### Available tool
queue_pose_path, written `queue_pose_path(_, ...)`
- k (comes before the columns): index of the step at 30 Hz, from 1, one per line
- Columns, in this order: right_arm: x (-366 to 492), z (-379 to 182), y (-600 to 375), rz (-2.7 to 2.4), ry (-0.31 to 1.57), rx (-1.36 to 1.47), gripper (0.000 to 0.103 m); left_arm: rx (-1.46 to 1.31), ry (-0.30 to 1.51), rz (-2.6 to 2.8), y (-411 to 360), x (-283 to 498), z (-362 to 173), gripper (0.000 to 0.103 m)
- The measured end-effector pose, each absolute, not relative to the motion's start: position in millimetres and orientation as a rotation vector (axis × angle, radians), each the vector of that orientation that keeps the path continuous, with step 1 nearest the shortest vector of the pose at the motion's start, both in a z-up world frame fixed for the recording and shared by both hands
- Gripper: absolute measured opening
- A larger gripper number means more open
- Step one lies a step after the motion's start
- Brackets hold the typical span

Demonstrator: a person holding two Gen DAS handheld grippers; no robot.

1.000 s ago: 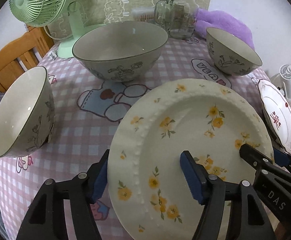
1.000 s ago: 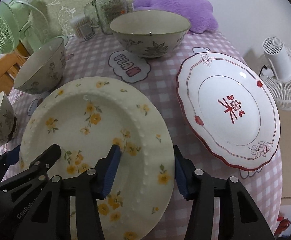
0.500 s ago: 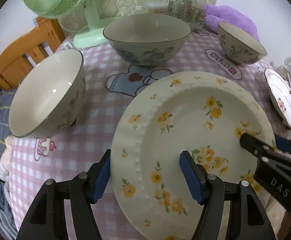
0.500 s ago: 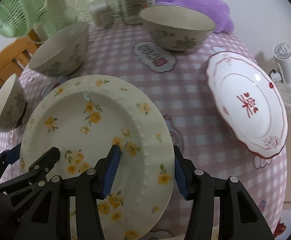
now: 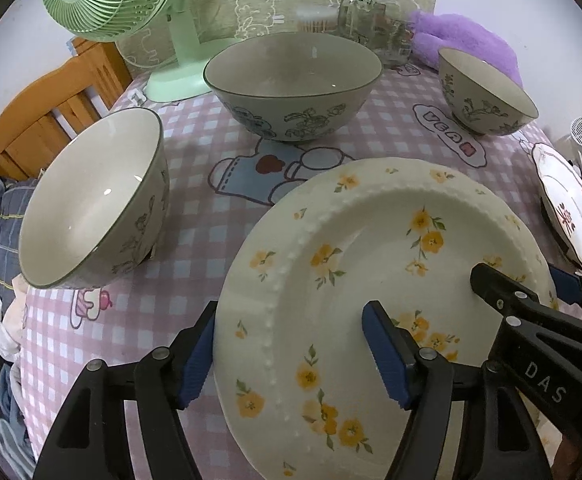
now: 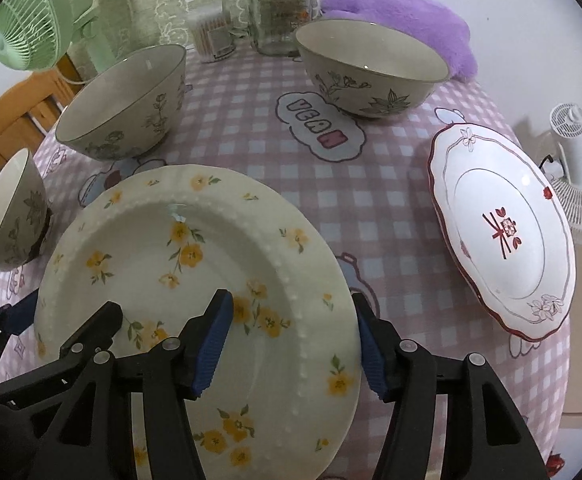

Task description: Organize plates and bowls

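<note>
We hold a big cream round plate with small yellow flowers [image 5: 375, 264] between our two tools. Our left gripper [image 5: 287, 356] has its blue-padded fingers [image 5: 385, 354] wide apart, one on each side of the plate's left rim, one under the plate and one on top. They look close to the plate, but we cannot tell if they squeeze it. Our right gripper [image 6: 291, 334] does the same on the plate's right rim, with its blue fingers [image 6: 213, 336] spread wide around the edge. We cannot tell if these fingers press on it either.

The flower plate sits low over the desk [image 6: 371, 200], which has a pink and white checked cloth with cartoon pictures. We cannot tell if the plate rests on the cloth.

To the right lies a white plate with a red wavy edge and a red mark in the middle [image 6: 503, 236]. It is near the desk's right edge, apart from the flower plate.

Three grey-green bowls with drawn flowers stand behind and beside the plate. The biggest bowl [image 5: 293, 80] is in the middle at the back. A smaller bowl [image 5: 483, 92] stands at the back right. Another bowl [image 5: 95, 204] stands to the left.

Behind them we see a pale green fan [image 5: 131, 12], a clear glass jar with a dark lid [image 5: 383, 16] and a fluffy purple thing [image 5: 467, 40].
</note>
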State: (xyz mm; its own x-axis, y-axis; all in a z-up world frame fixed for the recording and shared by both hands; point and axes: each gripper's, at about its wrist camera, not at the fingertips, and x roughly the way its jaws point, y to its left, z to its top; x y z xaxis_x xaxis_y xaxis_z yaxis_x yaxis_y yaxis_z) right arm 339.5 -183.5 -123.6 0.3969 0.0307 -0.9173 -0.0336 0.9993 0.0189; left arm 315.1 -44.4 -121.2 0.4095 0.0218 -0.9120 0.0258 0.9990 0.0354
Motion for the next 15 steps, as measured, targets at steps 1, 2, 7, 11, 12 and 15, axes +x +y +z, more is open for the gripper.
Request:
queue_pose_path(1,337.8,-121.8,-182.7,0.041,1.161,-0.008,0.062,0.047,1.149,-0.002,-43.3,313.3,-119.6,0.071)
queue_pose_path(2,335.9,-119.6,-182.5,0.043,1.162,-0.007,0.062,0.047,1.148,0.0,-43.1,311.6,-116.9,0.071)
queue_pose_path(7,324.2,-102.7,-178.4,0.04,1.139,-0.005,0.062,0.04,1.129,-0.001,-38.4,298.8,-99.9,0.071)
queue_pose_path(11,310.2,-88.7,-174.7,0.031,1.126,-0.003,0.062,0.037,1.117,-0.009,-33.1,287.5,-87.3,0.07)
queue_pose_path(12,306.5,-85.3,-173.8,0.028,1.123,-0.003,0.062,0.033,1.114,-0.009,-32.0,284.2,-84.6,0.07)
queue_pose_path(15,292.3,-74.3,-170.2,0.018,1.111,-0.008,0.062,0.03,1.1,-0.021,-28.0,271.0,-75.0,0.07)
